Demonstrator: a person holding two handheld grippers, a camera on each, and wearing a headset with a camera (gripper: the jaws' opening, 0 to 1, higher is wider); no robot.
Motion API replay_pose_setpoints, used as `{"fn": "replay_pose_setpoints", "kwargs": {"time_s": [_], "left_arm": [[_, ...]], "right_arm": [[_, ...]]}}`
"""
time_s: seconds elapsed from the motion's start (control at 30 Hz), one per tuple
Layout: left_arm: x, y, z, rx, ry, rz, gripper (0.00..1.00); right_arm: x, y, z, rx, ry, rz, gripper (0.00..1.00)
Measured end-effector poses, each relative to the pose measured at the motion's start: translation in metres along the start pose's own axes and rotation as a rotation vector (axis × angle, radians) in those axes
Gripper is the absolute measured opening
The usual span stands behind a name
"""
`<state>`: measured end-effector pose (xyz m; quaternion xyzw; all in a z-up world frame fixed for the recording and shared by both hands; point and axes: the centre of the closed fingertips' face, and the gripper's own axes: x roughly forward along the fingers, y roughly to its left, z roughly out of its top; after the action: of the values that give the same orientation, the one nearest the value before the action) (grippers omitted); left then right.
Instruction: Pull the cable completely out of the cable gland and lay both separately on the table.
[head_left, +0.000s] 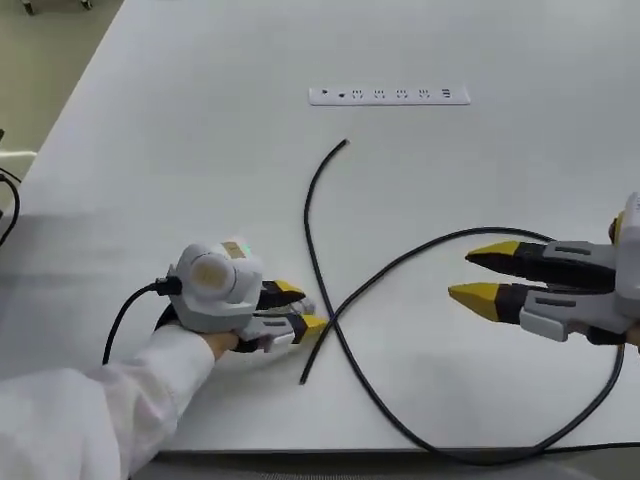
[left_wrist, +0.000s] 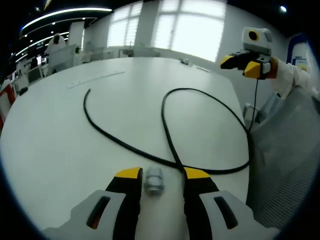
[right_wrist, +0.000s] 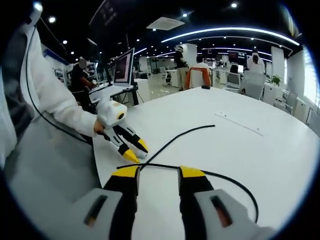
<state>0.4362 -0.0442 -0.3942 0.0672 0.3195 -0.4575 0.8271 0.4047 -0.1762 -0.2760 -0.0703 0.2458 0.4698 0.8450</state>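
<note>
Both jaw pairs are spread, left gripper (left_wrist: 162, 174) straddling the loose gland (left_wrist: 153, 181), right gripper (right_wrist: 159, 172) empty; backing off carelessly I could roll it into the cable (head_left: 335, 319).

My white table (head_left: 200, 120) stretches ahead of me, with pale floor (head_left: 40, 60) past its edge at ten o'clock in the head view. The left gripper view has bright windows (left_wrist: 185, 30) at twelve o'clock. In the right gripper view, curved ceiling light strips (right_wrist: 230, 29) glow at one o'clock and a monitor (right_wrist: 124, 65) stands at eleven.
</note>
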Motion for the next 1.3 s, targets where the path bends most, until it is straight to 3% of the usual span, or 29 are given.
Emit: {"fn": "replay_pose_setpoints", "kwargs": {"time_s": [0.2, 0.3, 0.37, 0.43, 0.53, 0.57, 0.63, 0.77, 0.9, 0.97, 1.13, 1.2, 1.3], "left_arm": [[-0.031, -0.009, 0.042, 0.009, -0.051, -0.023, 0.36], [-0.046, -0.019, 0.053, -0.02, -0.066, -0.071, 0.47], [-0.068, -0.02, 0.062, 0.008, -0.08, -0.051, 0.56], [-0.09, -0.015, 0.069, 0.043, -0.097, 0.01, 0.59], [-0.121, -0.013, 0.075, -0.027, -0.122, 0.074, 0.68], [-0.133, -0.013, 0.076, -0.058, -0.131, 0.097, 0.72], [-0.153, -0.01, 0.077, -0.065, -0.159, 0.154, 0.78], [-0.184, -0.007, 0.066, -0.171, -0.168, 0.23, 0.86], [-0.21, 0.001, 0.051, -0.278, -0.193, 0.284, 0.89], [-0.221, 0.002, 0.048, -0.293, -0.191, 0.303, 0.88], [-0.234, -0.007, 0.05, -0.282, -0.213, 0.328, 0.88], [-0.232, -0.007, 0.048, -0.314, -0.239, 0.328, 0.88], [-0.227, -0.009, 0.039, -0.341, -0.219, 0.326, 0.88]], "right_arm": [[-0.018, -0.005, -0.003, 0.038, 0.029, -0.066, 0.49], [-0.032, -0.01, -0.006, 0.076, 0.029, -0.114, 0.57], [-0.042, -0.011, -0.01, 0.099, 0.03, -0.132, 0.58], [-0.054, -0.012, -0.022, 0.15, 0.076, -0.162, 0.58], [-0.067, -0.012, -0.033, 0.179, 0.085, -0.188, 0.59], [-0.073, -0.011, -0.037, 0.216, 0.086, -0.197, 0.6], [-0.082, -0.009, -0.041, 0.266, 0.082, -0.21, 0.61], [-0.099, -0.006, -0.046, 0.329, 0.078, -0.243, 0.62], [-0.113, -0.006, -0.05, 0.334, 0.107, -0.271, 0.64], [-0.118, -0.005, -0.051, 0.336, 0.125, -0.277, 0.65], [-0.127, -0.004, -0.049, 0.345, 0.132, -0.301, 0.66], [-0.128, -0.005, -0.051, 0.357, 0.127, -0.309, 0.66], [-0.127, -0.008, -0.053, 0.378, 0.117, -0.328, 0.65]]}}
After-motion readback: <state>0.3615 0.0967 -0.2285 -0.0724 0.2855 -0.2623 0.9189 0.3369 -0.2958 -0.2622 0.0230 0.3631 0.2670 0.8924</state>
